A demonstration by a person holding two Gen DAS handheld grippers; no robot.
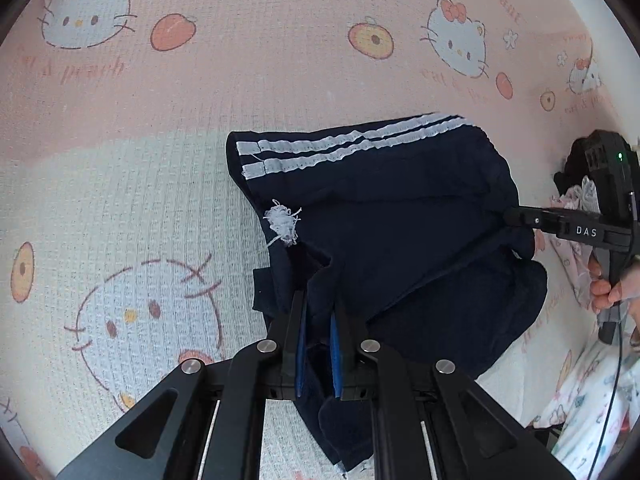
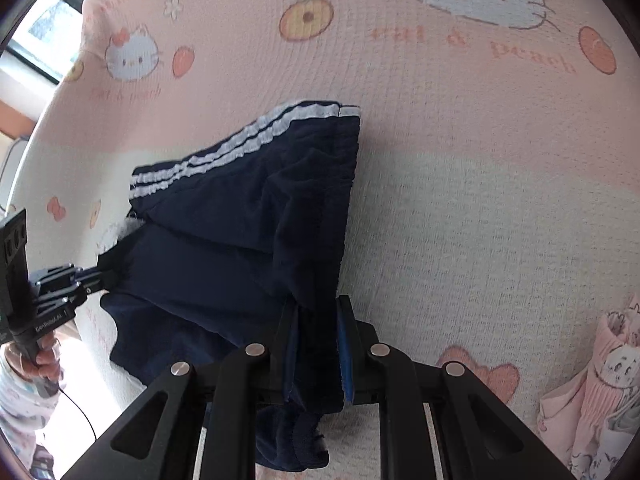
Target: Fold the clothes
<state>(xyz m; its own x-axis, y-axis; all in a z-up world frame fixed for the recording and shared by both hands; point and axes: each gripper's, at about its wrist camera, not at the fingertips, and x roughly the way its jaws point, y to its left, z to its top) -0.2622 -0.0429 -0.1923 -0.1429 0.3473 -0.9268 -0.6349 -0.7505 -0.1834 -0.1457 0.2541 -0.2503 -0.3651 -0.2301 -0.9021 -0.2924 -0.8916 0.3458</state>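
On the bed [image 1: 320, 60], over a pink cat-print cover, navy shorts [image 1: 392, 216] with two white stripes [image 1: 344, 144] along the far edge, partly doubled over, lower part lifted off the cover. Frayed white patch [image 1: 282, 224] on the left side of the cloth, near the stripes' end. Left tongs [image 1: 318, 320] pinching the shorts' near fold between blue pads, dark cloth bunched in the narrow gap and hanging below. Right tongs [image 2: 318, 320] likewise pressed onto a fold of the same shorts, cloth filling the gap and drooping beneath. From the left wrist view, right tongs reaching in from the right edge, tips buried in the navy cloth, handle gripped by a hand [image 1: 608, 288]. From the right wrist view, left tongs entering from the left edge, tips at the shorts' side, held by a hand [image 2: 44, 360] in a printed sleeve. Pink garments [image 2: 592, 392] heaped near the bed's right edge, well apart from the shorts. Window [image 2: 48, 28] beyond the bed's far left corner.
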